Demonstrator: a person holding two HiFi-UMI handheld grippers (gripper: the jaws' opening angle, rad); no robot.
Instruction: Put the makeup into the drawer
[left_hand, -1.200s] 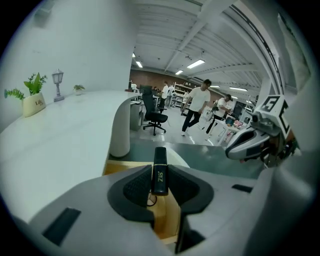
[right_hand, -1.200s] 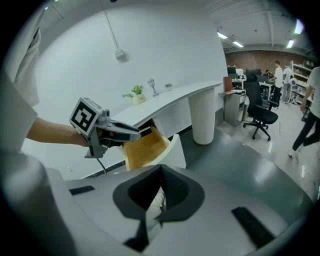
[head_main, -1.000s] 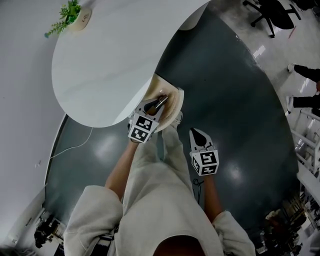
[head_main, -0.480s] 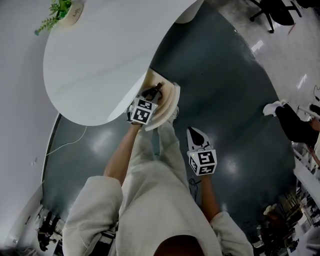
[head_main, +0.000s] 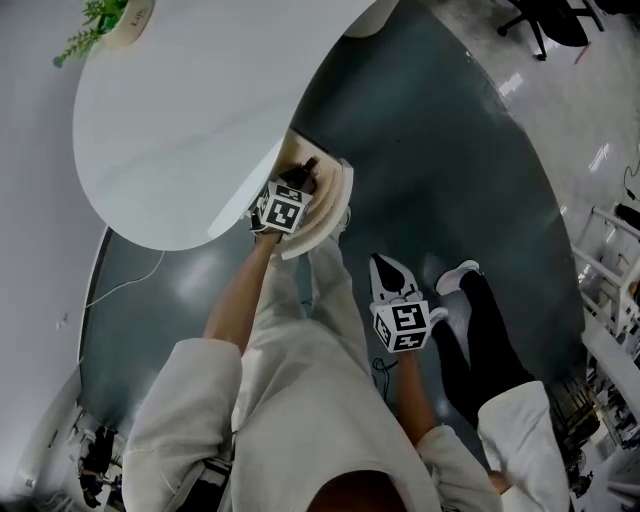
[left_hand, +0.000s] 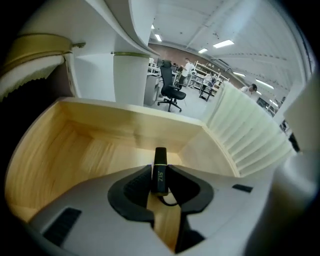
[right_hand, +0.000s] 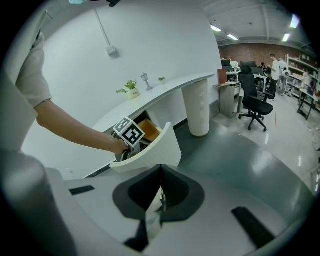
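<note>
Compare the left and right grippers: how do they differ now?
The left gripper is clamped on a black makeup tube; the right gripper is shut with nothing in it. The left gripper reaches into the open drawer; the right gripper hangs over the dark floor, apart from the drawer. Both point downward and carry a marker cube.

Bright, even light falls from ceiling strip lamps (left_hand: 220, 44), upper right in the left gripper view; pale glare patches lie on the glossy dark floor (head_main: 200, 285) in the head view. Both gripper views bulge and blacken at the corners; the drawer (left_hand: 100, 145) shows soft shadow at its left.
</note>
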